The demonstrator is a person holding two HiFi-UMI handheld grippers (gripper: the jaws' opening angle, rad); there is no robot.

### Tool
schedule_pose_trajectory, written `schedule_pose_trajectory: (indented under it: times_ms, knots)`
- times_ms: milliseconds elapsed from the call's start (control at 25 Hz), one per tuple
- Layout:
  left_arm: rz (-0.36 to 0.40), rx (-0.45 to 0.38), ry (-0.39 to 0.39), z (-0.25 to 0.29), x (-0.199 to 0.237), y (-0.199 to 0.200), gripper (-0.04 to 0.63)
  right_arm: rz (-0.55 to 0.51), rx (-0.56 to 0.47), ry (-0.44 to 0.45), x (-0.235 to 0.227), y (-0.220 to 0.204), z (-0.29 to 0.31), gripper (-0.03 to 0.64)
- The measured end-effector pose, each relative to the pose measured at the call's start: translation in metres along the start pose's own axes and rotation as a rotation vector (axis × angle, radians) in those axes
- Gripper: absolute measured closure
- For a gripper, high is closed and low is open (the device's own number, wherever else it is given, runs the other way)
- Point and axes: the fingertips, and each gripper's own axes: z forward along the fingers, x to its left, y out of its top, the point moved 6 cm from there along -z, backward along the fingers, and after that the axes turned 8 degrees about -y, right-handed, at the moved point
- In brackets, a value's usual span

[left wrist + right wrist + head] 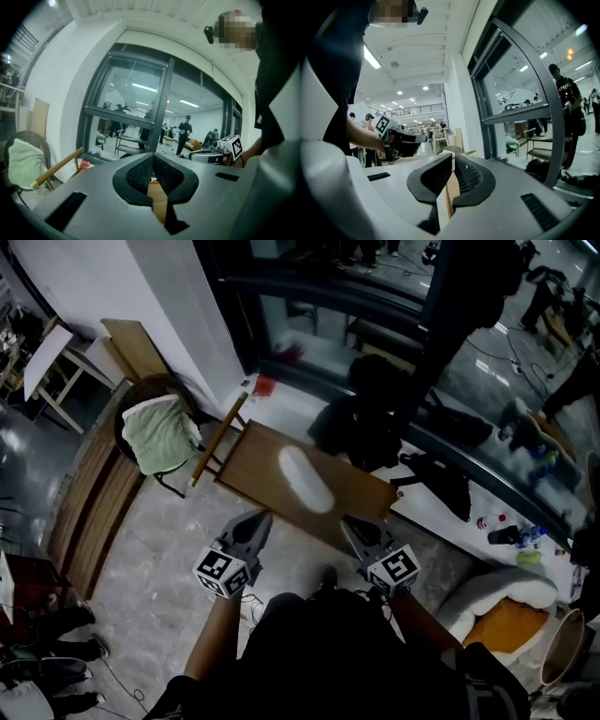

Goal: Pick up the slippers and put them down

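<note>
White oblong slipper (305, 479), blurred, lies mid wooden tabletop (255, 471). Left tool (264, 516) and right tool (346, 520) hover side by side at the tabletop's near edge, both narrow, jaws together, nothing between them. Chair (157, 385) with green cloth (159, 434) stands far left.

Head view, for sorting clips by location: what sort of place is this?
Probably a shared workshop or lab hall, not a home: a tall glazed partition with people behind it, and bags on the floor by a wooden table.
</note>
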Motion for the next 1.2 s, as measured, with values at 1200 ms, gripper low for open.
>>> schedule_pose_trajectory:
  times_ms: [1200]
  knots:
    - [-0.126, 0.260, -0.163, 0.143, 0.272, -0.054, 0.583, 0.035, 0.186, -0.159, -0.055, -0.039, 0.186, 0.586]
